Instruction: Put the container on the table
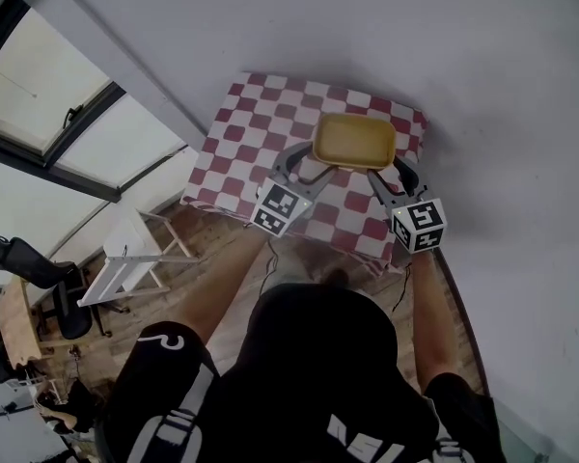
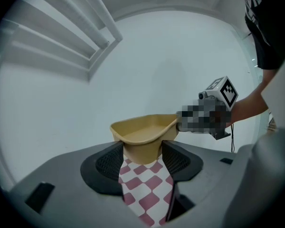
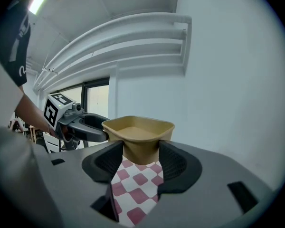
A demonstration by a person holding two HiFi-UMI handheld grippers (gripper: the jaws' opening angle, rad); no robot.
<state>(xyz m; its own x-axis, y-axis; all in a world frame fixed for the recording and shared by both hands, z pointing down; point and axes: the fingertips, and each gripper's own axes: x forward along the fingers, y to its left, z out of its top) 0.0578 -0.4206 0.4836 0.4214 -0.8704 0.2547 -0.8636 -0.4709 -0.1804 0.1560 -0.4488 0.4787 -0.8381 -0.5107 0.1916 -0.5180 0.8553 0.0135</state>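
Black, the office chair (image 1: 37,266) sits at the far left of your head view, next to a wooden desk (image 1: 13,324) and below the wide windows (image 1: 48,90). Just right of it a white slatted stand (image 1: 125,258) rests on the plank floor (image 1: 217,258).

Next comes the table (image 1: 241,138), set against the pale wall (image 1: 482,75) and draped in a red-and-white checked cloth. Your left gripper (image 1: 312,164) reaches in over the near half of the cloth with its marker cube toward you. In the left gripper view its two dark ribbed pads (image 2: 109,163) are pressed against the near left corner of the container (image 1: 354,140), one on each side, so this gripper is pinching it.

The container is a shallow, yellow-tan tub with rounded corners, open side up and level, with nothing visible inside. It hangs between your two grippers over the far middle of the checked cloth. No view shows whether its base touches the cloth.

Your right gripper (image 1: 379,172) comes in from the right, and the right gripper view shows its pads (image 3: 173,163) clamped on the opposite near corner of the tub, just under the rim. Checked cloth shows in the gap below both pairs of jaws. Each gripper view also catches the other gripper holding the tub's rim from the side
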